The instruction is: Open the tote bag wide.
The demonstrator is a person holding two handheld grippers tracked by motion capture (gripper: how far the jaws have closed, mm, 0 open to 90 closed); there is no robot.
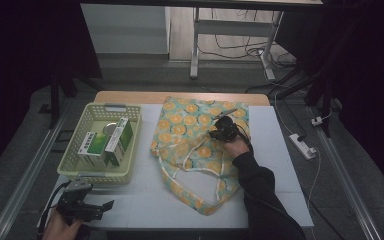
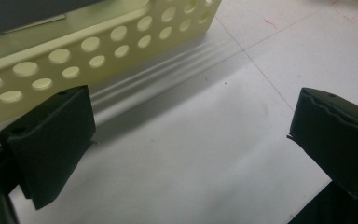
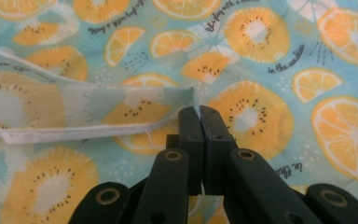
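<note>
Your citrus-print tote bag [image 1: 195, 145] lies flat on the white table top [image 1: 280, 165], just right of the perforated yellow basket [image 1: 77, 150]. Your right gripper [image 1: 225, 131] sits over the bag's upper right part, jaws clenched on a thin edge of its fabric [image 3: 193, 100], the fold trailing off to the side. It looks like you are lifting one layer to open the bag's mouth; next, raise that edge gently without letting it slip. The basket holds green-and-white cartons [image 1: 105, 142]. Your left gripper [image 1: 87, 207] rests in front of the basket, jaws released and empty.
</note>
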